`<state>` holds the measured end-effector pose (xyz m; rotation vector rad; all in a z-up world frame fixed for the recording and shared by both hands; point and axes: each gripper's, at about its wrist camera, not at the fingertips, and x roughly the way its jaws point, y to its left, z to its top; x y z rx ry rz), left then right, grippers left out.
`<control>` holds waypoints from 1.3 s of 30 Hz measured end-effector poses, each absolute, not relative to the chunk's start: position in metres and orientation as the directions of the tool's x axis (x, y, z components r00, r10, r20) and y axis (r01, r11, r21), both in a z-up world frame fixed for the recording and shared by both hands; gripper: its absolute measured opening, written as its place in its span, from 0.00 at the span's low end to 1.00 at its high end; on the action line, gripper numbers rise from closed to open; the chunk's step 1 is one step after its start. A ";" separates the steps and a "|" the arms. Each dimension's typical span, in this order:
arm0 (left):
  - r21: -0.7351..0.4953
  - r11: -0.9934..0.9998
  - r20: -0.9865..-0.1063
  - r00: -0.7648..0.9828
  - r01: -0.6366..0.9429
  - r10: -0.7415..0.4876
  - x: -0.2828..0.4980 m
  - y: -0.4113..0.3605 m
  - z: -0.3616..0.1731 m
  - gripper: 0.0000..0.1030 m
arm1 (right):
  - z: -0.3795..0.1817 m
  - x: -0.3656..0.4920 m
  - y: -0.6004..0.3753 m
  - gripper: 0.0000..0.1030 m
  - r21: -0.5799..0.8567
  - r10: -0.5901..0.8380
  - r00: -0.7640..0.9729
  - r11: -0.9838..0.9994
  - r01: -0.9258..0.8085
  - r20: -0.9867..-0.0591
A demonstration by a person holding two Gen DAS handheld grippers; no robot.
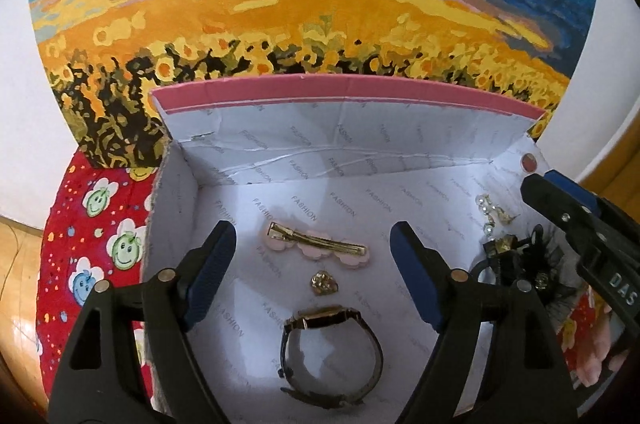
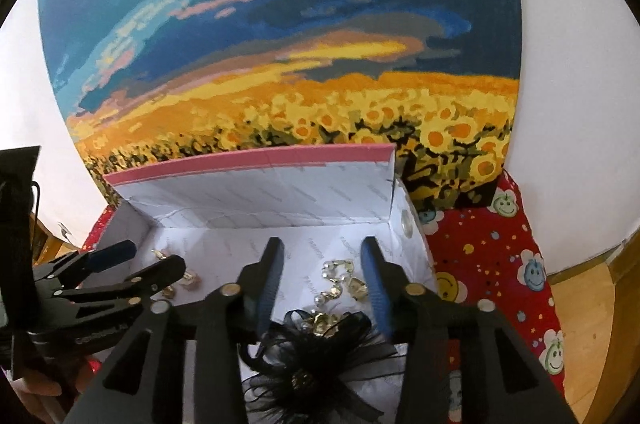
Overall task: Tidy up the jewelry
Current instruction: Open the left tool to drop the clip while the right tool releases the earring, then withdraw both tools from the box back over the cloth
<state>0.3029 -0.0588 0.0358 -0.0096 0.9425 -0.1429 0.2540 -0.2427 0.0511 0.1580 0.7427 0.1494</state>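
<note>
Your left gripper [image 1: 312,272] is spread wide, nothing btwn the blue pads [image 1: 212,268], hanging over the open box [image 1: 224,160]. Right ahead of it, btwn the two fingers, the pink hair clip [image 1: 318,243] lies flat w/ its gold metal bar up. Just nearer to you than the clip sits a small gold piece [image 1: 324,283], and nearer still, low in the left wrist view, the watch [image 1: 332,352] rests on the box floor w/ its band looped. All three are apart from the pads.

Off to the right of the left gripper, near the box's right wall, you've got pearl earrings [image 1: 490,214] and a black bow piece [image 1: 516,260], w/ the right gripper's finger just above them.

Your right gripper [image 2: 324,278] is also spread, holding nothing. Btwn its fingers, a bit ahead, lie the rhinestone and gold earrings [image 2: 340,274]. Directly under and nearer to you is the black mesh bow [image 2: 316,364] w/ gold bits at its top edge. Can't tell if the pads touch the bow.

Left of the right gripper you see the left gripper's fingers over small gold pieces [image 2: 188,280].

The box sits on a red smiley-print cloth [image 2: 484,252], w/ a sunflower painting [image 2: 280,44] behind it.
</note>
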 end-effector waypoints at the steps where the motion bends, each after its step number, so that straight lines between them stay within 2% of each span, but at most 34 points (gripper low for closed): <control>1: -0.072 0.990 -0.803 0.582 0.118 -0.127 0.302 -0.060 0.038 0.76 | 0.055 0.250 -0.244 0.50 0.195 0.191 0.732 0.977 -0.081 -0.654; 22: -0.081 0.990 -0.774 0.619 0.113 -0.134 0.197 -0.034 0.090 0.76 | 0.092 0.149 -0.236 0.52 0.188 0.221 0.766 0.973 -0.132 -0.603; 39: -0.114 0.989 -0.790 0.595 0.097 -0.149 0.123 -0.020 0.072 0.76 | 0.058 0.085 -0.232 0.52 0.188 0.218 0.742 0.974 -0.125 -0.634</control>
